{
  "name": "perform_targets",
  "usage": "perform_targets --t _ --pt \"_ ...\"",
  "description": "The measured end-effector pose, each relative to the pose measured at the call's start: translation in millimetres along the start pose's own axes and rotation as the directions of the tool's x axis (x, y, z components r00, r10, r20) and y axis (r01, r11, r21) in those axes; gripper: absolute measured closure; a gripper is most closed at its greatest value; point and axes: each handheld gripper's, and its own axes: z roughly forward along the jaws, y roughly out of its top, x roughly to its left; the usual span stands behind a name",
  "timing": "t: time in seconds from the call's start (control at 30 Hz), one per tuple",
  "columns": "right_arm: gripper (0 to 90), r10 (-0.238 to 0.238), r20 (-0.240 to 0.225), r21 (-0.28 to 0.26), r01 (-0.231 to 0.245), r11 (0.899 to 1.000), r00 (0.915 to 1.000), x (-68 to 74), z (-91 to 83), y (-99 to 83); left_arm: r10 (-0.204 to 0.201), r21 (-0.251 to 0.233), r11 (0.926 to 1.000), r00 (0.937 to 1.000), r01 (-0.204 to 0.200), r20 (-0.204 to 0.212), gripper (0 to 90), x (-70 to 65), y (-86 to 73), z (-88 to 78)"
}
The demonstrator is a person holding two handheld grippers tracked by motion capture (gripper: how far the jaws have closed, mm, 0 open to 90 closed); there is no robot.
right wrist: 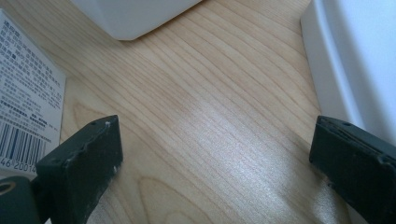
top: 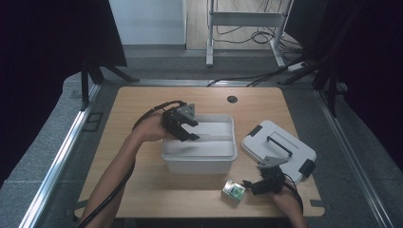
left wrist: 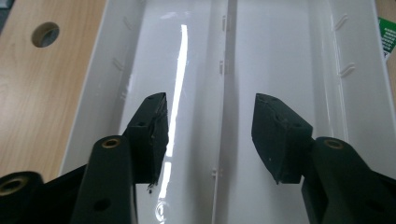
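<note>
Nearest to us in the high view, at the table's (top: 142,185) near edge, our right gripper (top: 259,186) rests low over the wood with its jaws spread wide. In the right gripper view nothing lies between them but bare wood grain; the printed side of the small box (right wrist: 25,112), with its barcode, lies just beside one jaw, though we cannot tell whether it touches, and the white lid (right wrist: 355,60) lies just past the other. In the high view this small box (top: 233,191) shows a green and white face, just left of the right gripper's jaws, and the lid (top: 278,148), with its dark handle and dark clips, lies flat on the table beyond that gripper.

Our left gripper (top: 186,130) hangs over the open white bin (top: 199,161) in the middle of the table, reaching in past its left rim. In the left gripper view its two black pads (left wrist: 152,135) stand partly open, about halfway apart, with only the glossy inside of the bin (left wrist: 275,51) showing between them. They grip nothing, and we see no contact with the bin's walls or floor.
</note>
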Motion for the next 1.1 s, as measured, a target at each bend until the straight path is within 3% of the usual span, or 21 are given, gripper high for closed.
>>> perform_targets --t 0.1,0.2,0.23,0.27,0.43,0.53,0.93,1.1 --pt "2.1 0.000 0.000 0.000 0.000 1.000 1.0000 0.0 0.0 0.0 0.005 0.014 0.9999 0.9995 -0.006 0.031 56.5 1.7 2.3 10.3" --pt "2.1 0.001 0.001 -0.001 -0.001 1.000 1.0000 0.1 0.1 0.0 0.016 0.021 0.9997 0.9993 -0.016 0.034 67.7 2.2 3.2 14.3" --pt "2.1 0.000 0.000 0.000 0.000 1.000 1.0000 0.0 0.0 0.0 0.018 0.024 0.9995 0.9991 -0.019 0.039 67.7 2.8 3.7 16.0" --pt "2.1 0.000 0.000 0.000 0.000 1.000 1.0000 0.0 0.0 0.0 0.021 0.023 0.9995 0.9989 -0.022 0.042 74.6 3.2 4.1 17.6" --pt "2.1 0.000 0.000 0.000 0.000 1.000 1.0000 0.0 0.0 0.0 0.018 0.048 0.9986 0.9972 -0.021 0.072 81.5 5.3 5.4 23.1" --pt "2.1 0.000 0.000 0.000 0.000 1.000 1.0000 0.0 0.0 0.0 0.036 0.053 0.9978 0.9952 -0.041 0.091 87.3 4.5 6.9 26.1" --pt "2.1 0.000 0.000 0.000 0.000 1.000 1.0000 0.0 0.0 0.0 0.023 0.046 0.9985 0.9939 -0.028 0.108 89.1 6.5 10.7 21.5" --pt "2.1 0.001 0.000 0.000 -0.001 1.000 1.0000 0.0 0.0 0.0 0.018 0.016 0.9997 0.9959 -0.020 0.089 89.1 6.7 18.8 6.2"
